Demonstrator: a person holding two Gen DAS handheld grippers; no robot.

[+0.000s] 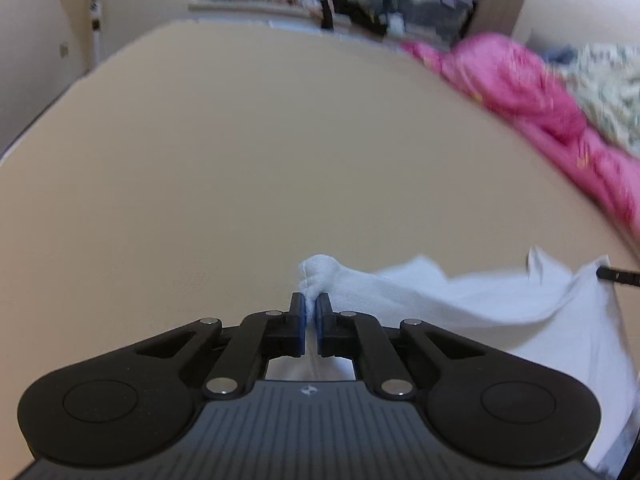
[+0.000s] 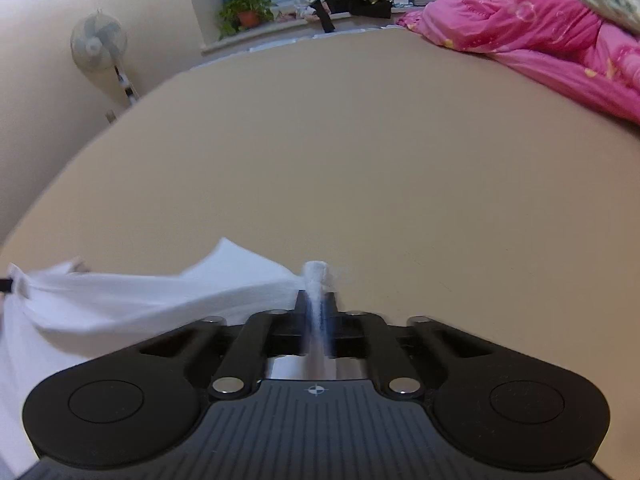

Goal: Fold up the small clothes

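I had both grippers clamped on the same white garment [image 1: 460,300], 1 corner in each. In the left wrist view, the left gripper [image 1: 311,312] had its fingers pressed together on a bunched tuft of the cloth, which stuck up just past the tips. In the right wrist view, the right gripper [image 2: 316,304] pinched another tuft the same way, though that spot was blurred. Between the 2 grips the fabric hung in a loose, sagging span just above the tan bed surface [image 1: 260,160], with the rest trailing down toward me and out of sight under the grippers.

As I judged it, the folding had barely begun: the piece was picked up by 2 corners and stretched between them, but I saw no crease made and nothing laid flat. I could not tell what kind of garment it was, nor how much of it lay below the frames. Left to do, by my reckoning: spread it on the open surface ahead, fold it over, and set it down tidy.

A pink quilt [image 2: 540,40] lay bunched along the far right edge of the bed, well apart from the cloth, so the space in front was free for the fold.
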